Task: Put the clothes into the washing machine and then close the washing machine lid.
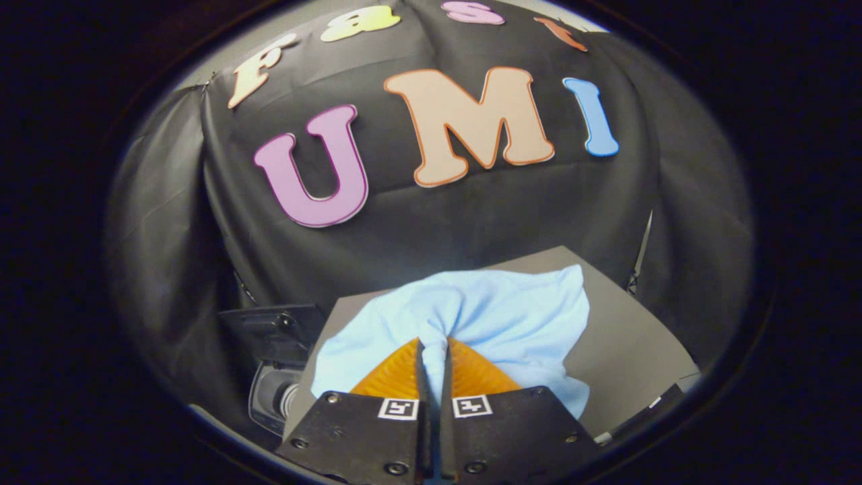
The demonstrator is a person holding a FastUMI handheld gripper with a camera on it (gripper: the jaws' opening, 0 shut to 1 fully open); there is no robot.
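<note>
No readable text; two small square coded markers (398, 408) sit on the gripper (433, 350) finger mounts, apparently patterns, not words.

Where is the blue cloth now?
In the gripper view, the blue cloth is pinched between the fingers of the tool, spreading ahead of them above the grey board.

We see dim, soft lighting, brightest on the light blue cloth (465, 316); edges bend strongly, perhaps slightly blurred.

Staged recording booth: black cloth wall (471, 222) draped behind, grey board (626, 337) as work surface.
</note>
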